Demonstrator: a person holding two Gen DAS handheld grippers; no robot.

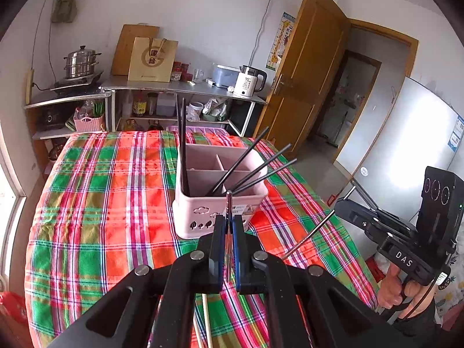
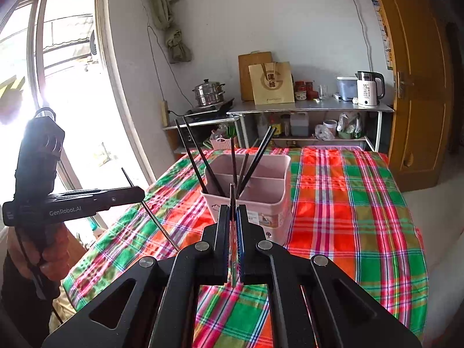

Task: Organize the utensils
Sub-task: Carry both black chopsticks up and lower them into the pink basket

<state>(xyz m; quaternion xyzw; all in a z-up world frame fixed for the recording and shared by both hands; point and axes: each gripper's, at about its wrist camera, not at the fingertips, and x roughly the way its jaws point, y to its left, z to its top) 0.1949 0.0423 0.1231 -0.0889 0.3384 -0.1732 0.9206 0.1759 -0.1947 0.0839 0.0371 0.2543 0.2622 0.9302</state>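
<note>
A pink divided utensil holder [image 1: 203, 217] [image 2: 269, 203] stands on the plaid-covered table, with several black chopsticks [image 1: 246, 168] [image 2: 255, 156] leaning in its near compartments. My left gripper [image 1: 229, 219] [image 2: 142, 194] is shut on a thin metal chopstick [image 1: 229, 200] [image 2: 161, 226], held just in front of the holder and a little above the cloth. To its right, my right gripper [image 2: 233, 207] [image 1: 337, 204] is shut on a second metal chopstick [image 2: 233, 272] [image 1: 310, 236], which slants down toward the cloth. A hand [image 1: 391, 287] grips the right tool's handle.
The plaid tablecloth [image 1: 101, 203] [image 2: 348, 203] covers the table, and a pale thin stick [image 1: 206, 319] lies on it near my left gripper. Steel shelves [image 2: 313, 107] behind hold a steamer pot, a paper bag and a kettle. A window is left, a wooden door [image 1: 307, 66] right.
</note>
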